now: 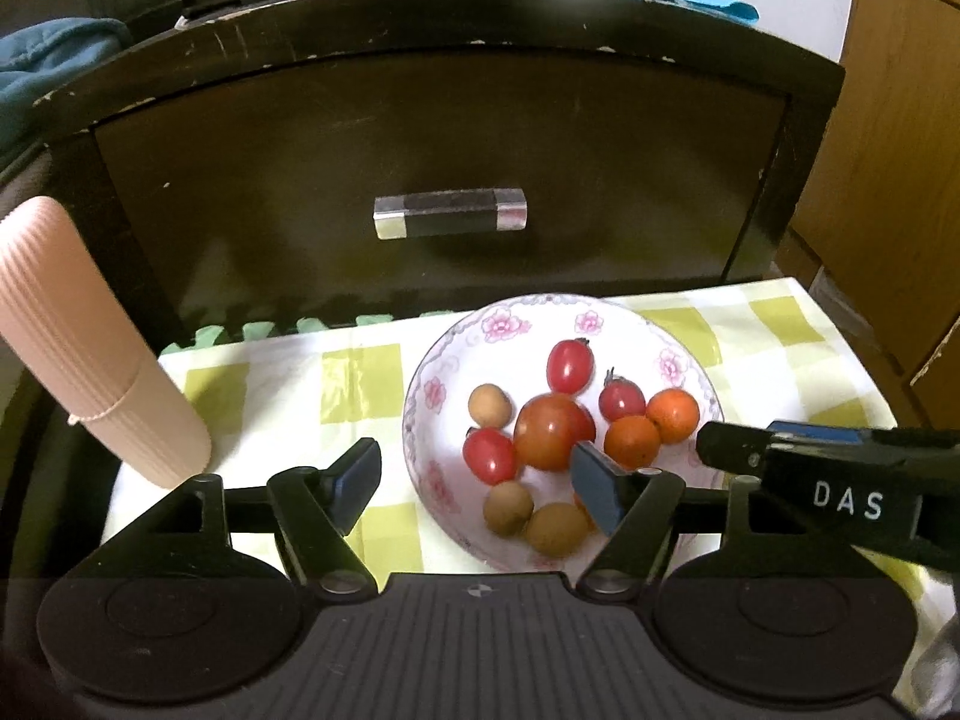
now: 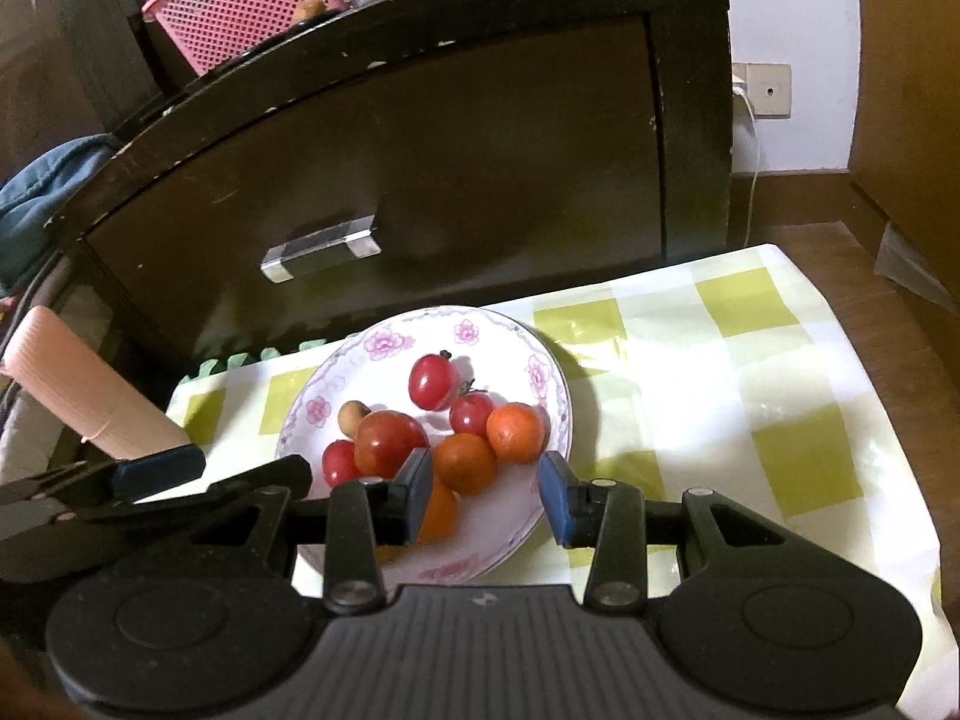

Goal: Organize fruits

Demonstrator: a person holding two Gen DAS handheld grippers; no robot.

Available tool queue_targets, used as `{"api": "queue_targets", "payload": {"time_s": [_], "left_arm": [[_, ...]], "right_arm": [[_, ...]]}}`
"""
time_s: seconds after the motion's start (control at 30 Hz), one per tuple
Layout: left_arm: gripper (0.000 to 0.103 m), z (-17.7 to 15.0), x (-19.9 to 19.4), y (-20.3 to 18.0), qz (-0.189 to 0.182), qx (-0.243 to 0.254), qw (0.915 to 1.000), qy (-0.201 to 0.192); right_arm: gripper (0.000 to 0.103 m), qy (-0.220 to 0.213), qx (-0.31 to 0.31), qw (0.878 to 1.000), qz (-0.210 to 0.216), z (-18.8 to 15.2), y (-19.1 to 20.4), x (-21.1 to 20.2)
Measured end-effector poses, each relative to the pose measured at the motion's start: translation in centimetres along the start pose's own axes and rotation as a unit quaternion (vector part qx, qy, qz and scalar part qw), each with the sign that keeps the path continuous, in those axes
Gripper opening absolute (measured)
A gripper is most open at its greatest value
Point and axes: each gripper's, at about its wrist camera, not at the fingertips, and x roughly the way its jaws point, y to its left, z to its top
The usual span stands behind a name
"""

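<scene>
From the left wrist, the left gripper (image 1: 474, 486) hangs spread and empty above the bowl (image 1: 441, 354) where the mixed fruits (image 1: 549, 429) all lie, while from the right wrist the right gripper (image 2: 486, 495) is likewise spread and empty over them, so whether sorting remains cannot be told.
</scene>
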Motion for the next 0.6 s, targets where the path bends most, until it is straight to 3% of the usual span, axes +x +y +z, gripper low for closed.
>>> {"api": "queue_targets", "payload": {"time_s": [0.6], "left_arm": [[0.091, -2.4, -2.6, 0.4, 0.028, -0.005, 0.9995, -0.011]], "right_arm": [[0.039, -0.006, -0.016, 1.0, -0.017, -2.8, 0.7, -2.8]]}}
